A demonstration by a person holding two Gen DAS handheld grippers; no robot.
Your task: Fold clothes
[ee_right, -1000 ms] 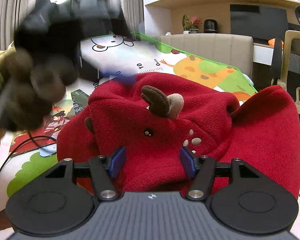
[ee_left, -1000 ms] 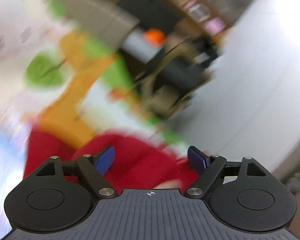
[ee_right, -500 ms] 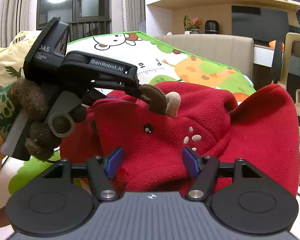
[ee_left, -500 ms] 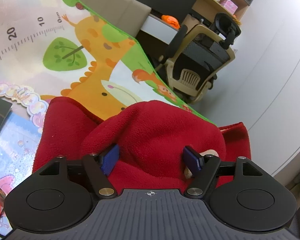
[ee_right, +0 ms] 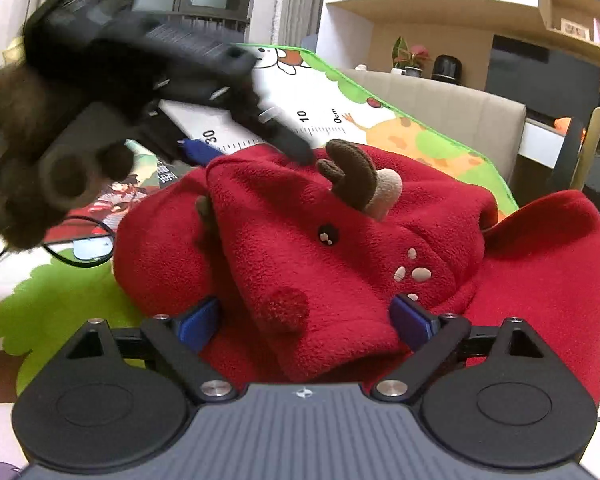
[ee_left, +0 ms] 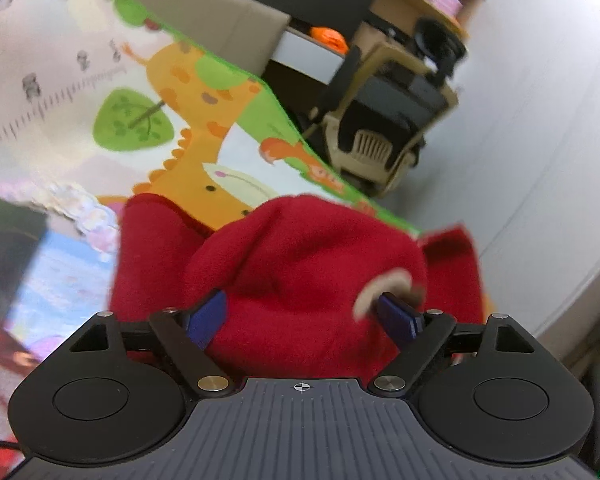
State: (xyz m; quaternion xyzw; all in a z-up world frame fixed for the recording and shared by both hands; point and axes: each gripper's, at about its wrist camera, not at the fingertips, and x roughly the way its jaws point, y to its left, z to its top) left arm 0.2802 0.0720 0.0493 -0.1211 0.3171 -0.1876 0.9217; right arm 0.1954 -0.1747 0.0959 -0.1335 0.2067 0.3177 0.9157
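Fleece in red, a hooded garment (ee_right: 340,248) with a brown antler (ee_right: 352,168), a beige ear and a small stitched eye, sits bunched in a rounded heap on the play mat (ee_right: 384,132), directly ahead of both sets of jaws. No flat panel, straight edge or tidy fold shows anywhere on it, so the folding looks barely begun: the hood is humped over the body and a sleeve or flap stands up to the right of the right jaws. Spreading the piece flat and folding it all appears left to do.

The right gripper (ee_right: 304,320) is low and level, its blue pads spread wide with the front of the heap lying between them, not pinched. The left gripper (ee_left: 300,316) shows the same stance in its own view: jaws spread, red fleece (ee_left: 300,256) filling the gap, the right pad close beside a blurred pale patch. From the right wrist view that left tool (ee_right: 148,64) reaches in from above and to the left, tilted downward, its fingertip (ee_right: 202,150) at the top edge of the hood, held by a brown-gloved hand (ee_right: 28,136). A dark cable lies on the mat beyond the left pad.
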